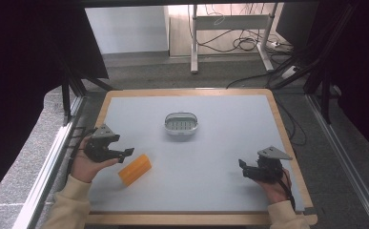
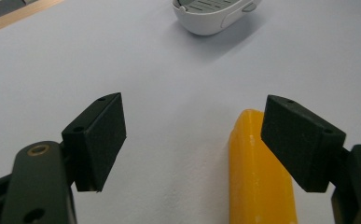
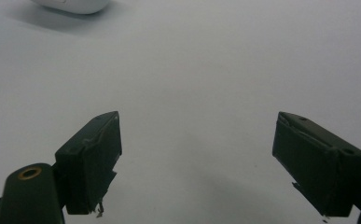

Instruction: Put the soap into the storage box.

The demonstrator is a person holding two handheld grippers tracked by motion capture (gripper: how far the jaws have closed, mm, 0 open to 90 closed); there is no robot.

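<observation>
Overhead camera faces forward; tool cameras skim close (sharing the dish point(image 2: 214, 15)).

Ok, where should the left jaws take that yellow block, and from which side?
Probably across the middle of the yellow block, over its two long sides. It lies flat and slanted on the table, so its short width should fit the open left gripper, whose jaws stand wide with one already beside it. Come from above, jaws turned square to its length.

Yellow-orange block point(image 1: 135, 169): oblong bar, rounded edges, smooth waxy surface. Lies flat on the grey table top, lower left of the high view, long axis slanting up to the right. In the left gripper view it sits at lower right.
</observation>
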